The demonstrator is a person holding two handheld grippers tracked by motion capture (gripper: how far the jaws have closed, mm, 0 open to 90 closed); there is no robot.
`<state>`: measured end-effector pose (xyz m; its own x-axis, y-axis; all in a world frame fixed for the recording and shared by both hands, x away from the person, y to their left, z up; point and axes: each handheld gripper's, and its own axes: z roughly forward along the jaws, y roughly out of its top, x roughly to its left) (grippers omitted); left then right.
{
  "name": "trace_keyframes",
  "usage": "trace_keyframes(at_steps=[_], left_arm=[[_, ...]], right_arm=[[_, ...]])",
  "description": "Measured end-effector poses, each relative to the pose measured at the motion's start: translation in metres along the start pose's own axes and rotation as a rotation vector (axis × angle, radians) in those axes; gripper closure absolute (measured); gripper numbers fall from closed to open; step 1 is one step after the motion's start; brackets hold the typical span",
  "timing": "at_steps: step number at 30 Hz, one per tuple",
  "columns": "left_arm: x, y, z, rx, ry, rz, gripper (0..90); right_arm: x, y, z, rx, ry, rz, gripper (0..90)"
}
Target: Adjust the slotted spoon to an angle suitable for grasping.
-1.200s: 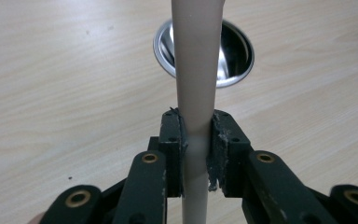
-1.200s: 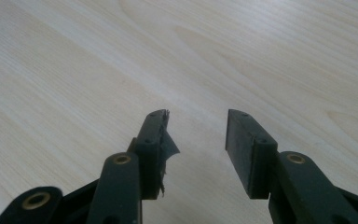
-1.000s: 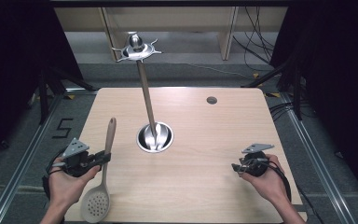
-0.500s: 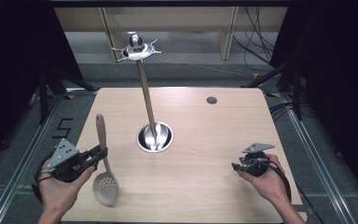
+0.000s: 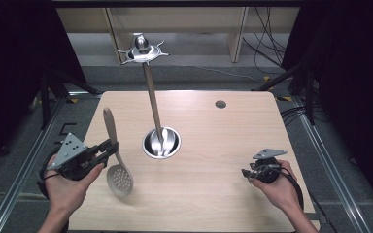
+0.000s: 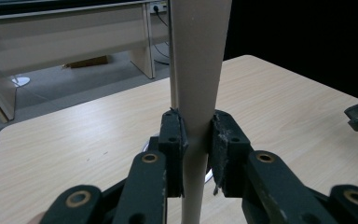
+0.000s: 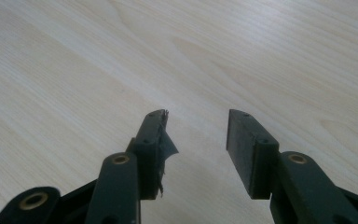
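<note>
While the left gripper clamps the slotted spoon,
the right gripper rests open and empty above the table.

We find one fixed obstacle at centre frame: the metal stand, its round base on the table and its pole leaning toward the upper left. The slotted spoon, held in the left gripper, occupies lower left. Bare tabletop lies between stand and right gripper.
</note>
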<state>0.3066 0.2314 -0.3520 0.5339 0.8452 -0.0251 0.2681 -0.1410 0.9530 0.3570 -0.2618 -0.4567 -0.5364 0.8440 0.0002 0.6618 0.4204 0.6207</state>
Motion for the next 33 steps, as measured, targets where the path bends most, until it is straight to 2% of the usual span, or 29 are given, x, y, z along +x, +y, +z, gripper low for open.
trace_keyframes(at_steps=[4,5,7,10,11,12,18,20,21,23,24,26,27,28,32,33], left_arm=[[-0.001,0.006,0.004,-0.003,-0.013,0.012,74.7],[-0.002,0.007,0.005,-0.002,-0.014,0.013,74.7],[-0.002,0.008,0.006,-0.005,-0.016,0.015,74.8],[-0.001,0.011,0.007,-0.007,-0.019,0.019,74.8],[-0.001,0.013,0.007,-0.007,-0.018,0.021,74.7],[0.000,0.013,0.007,-0.010,-0.020,0.020,74.7],[0.002,0.019,0.010,-0.019,-0.036,0.024,74.7],[0.003,0.020,0.012,-0.030,-0.048,0.026,74.7],[0.003,0.021,0.012,-0.025,-0.049,0.027,74.7],[0.004,0.023,0.014,-0.033,-0.057,0.027,74.7],[0.004,0.023,0.014,-0.033,-0.057,0.027,74.7],[0.005,0.024,0.015,-0.033,-0.056,0.030,74.8],[0.006,0.026,0.015,-0.036,-0.058,0.029,74.7],[0.006,0.027,0.015,-0.035,-0.060,0.026,74.7],[0.008,0.030,0.016,-0.040,-0.062,0.031,74.7],[0.009,0.032,0.016,-0.040,-0.064,0.030,74.7]], right_arm=[[-0.001,0.000,0.000,-0.007,-0.003,0.002,57.8],[-0.002,-0.001,0.000,-0.012,-0.008,-0.014,57.7],[-0.002,-0.001,0.000,-0.015,-0.008,-0.013,57.6],[-0.001,0.000,-0.001,-0.023,-0.005,0.011,57.5],[-0.002,-0.001,0.000,-0.031,-0.010,-0.007,57.5],[-0.001,-0.001,-0.001,-0.028,-0.007,0.010,57.4],[-0.002,-0.001,-0.001,-0.035,-0.005,0.023,57.2],[-0.005,-0.002,-0.001,-0.041,-0.012,0.003,57.2],[-0.005,-0.002,-0.001,-0.039,-0.008,0.026,57.1],[-0.007,-0.003,-0.001,-0.042,-0.012,0.014,57.0],[-0.006,-0.004,-0.001,-0.042,-0.009,0.034,57.0],[-0.007,-0.004,-0.001,-0.042,-0.010,0.034,56.9],[-0.008,-0.005,-0.001,-0.052,-0.016,0.021,56.8],[-0.007,-0.005,-0.002,-0.046,-0.012,0.041,56.8],[-0.007,-0.005,-0.002,-0.041,-0.009,0.043,56.6],[-0.008,-0.006,-0.001,-0.046,-0.013,0.024,56.6]])
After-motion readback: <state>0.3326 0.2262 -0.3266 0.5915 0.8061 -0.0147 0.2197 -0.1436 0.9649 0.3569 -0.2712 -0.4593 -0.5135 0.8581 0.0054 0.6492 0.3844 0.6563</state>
